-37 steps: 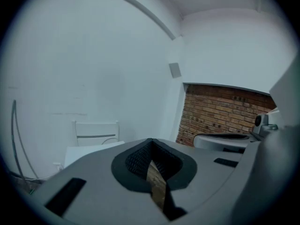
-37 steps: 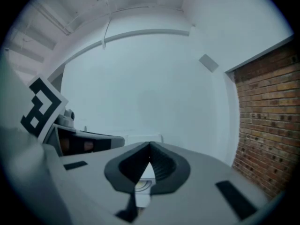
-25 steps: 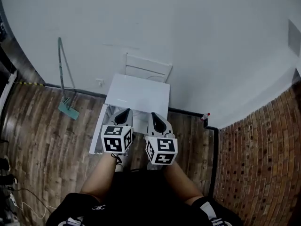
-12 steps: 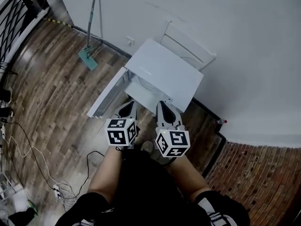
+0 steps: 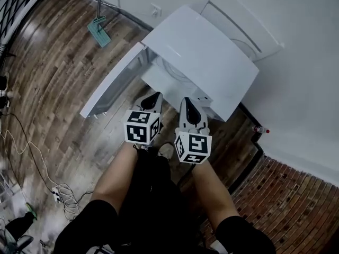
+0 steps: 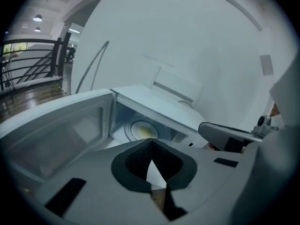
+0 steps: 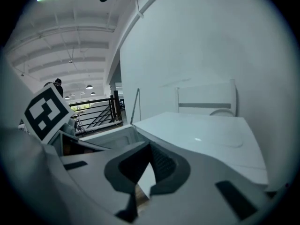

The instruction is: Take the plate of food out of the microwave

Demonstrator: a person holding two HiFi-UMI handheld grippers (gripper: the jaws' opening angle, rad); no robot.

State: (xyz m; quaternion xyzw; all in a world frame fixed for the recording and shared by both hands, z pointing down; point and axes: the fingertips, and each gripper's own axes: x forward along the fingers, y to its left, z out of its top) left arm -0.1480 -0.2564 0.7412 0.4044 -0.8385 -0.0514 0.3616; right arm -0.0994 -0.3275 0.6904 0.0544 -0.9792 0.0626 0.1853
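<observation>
This is a big open room, like a hall or a studio, not a real kitchen. The floor (image 5: 58,89) is made of brown wood planks, and one part at the side is red brick (image 5: 288,194). The wall (image 5: 312,62) is plain and white. A white microwave (image 5: 201,52) stands by the wall with a white chair (image 5: 249,15) behind it. A mop (image 5: 99,28) leans on the wall near a wall plug (image 5: 155,10). Cables (image 5: 64,199) lie loose on the floor. A black railing (image 6: 28,50) runs along one edge. Round lights (image 6: 37,18) shine in a high white ceiling (image 7: 70,41) with beams.
</observation>
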